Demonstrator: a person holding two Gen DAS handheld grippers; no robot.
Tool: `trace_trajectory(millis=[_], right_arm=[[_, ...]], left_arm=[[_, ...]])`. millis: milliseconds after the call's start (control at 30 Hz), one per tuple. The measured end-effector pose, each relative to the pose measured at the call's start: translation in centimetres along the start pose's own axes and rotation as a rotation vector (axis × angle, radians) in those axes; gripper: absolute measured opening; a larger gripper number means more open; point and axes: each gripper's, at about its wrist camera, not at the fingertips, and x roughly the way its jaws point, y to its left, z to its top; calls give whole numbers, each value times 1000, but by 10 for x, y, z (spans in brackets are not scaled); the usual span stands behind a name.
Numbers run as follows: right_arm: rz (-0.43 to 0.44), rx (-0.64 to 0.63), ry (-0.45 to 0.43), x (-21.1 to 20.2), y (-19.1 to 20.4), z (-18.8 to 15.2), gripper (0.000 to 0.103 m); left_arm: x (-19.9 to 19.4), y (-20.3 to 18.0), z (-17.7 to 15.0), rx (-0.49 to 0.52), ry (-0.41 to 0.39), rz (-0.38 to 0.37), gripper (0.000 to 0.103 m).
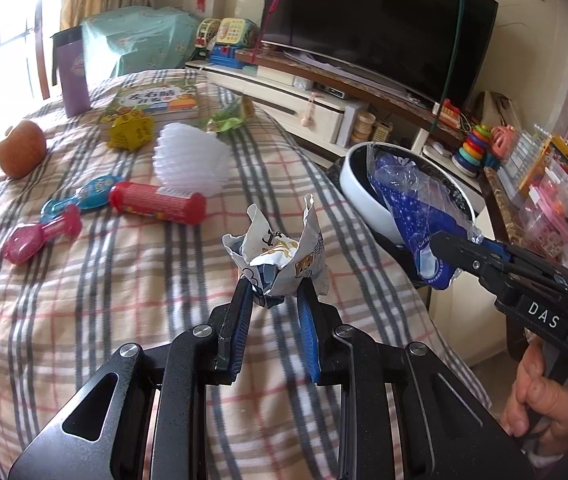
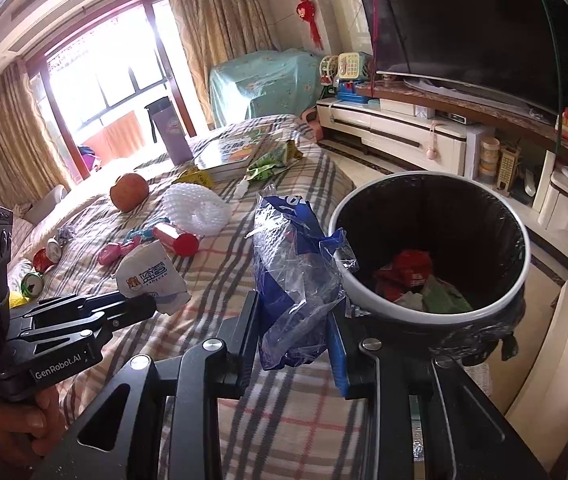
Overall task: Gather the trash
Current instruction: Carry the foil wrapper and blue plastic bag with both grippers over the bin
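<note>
My left gripper (image 1: 274,286) is shut on a crumpled white snack wrapper (image 1: 280,252) and holds it above the plaid bed; it also shows in the right wrist view (image 2: 152,276). My right gripper (image 2: 296,320) is shut on a blue and clear plastic bag (image 2: 296,264), just left of the white trash bin (image 2: 432,308) with its black liner; the bag (image 1: 412,208) overlaps the bin's rim (image 1: 358,184). The bin holds red and green wrappers (image 2: 408,272).
On the bed lie a white foam net (image 1: 188,160), a red tube (image 1: 156,202), pink and blue candy toys (image 1: 40,234), a yellow packet (image 1: 130,132), a green wrapper (image 1: 226,118), an apple (image 1: 20,148), a book (image 1: 152,100) and a purple cup (image 1: 72,74). A TV stand (image 2: 404,132) stands beyond.
</note>
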Motion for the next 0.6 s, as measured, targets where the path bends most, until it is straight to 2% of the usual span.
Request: trace_trajectory(millis=[600], right_arm=[[-79, 29, -11, -9, -47, 11, 31]], left_arm=[[25, -51, 32, 124, 20, -28, 22]])
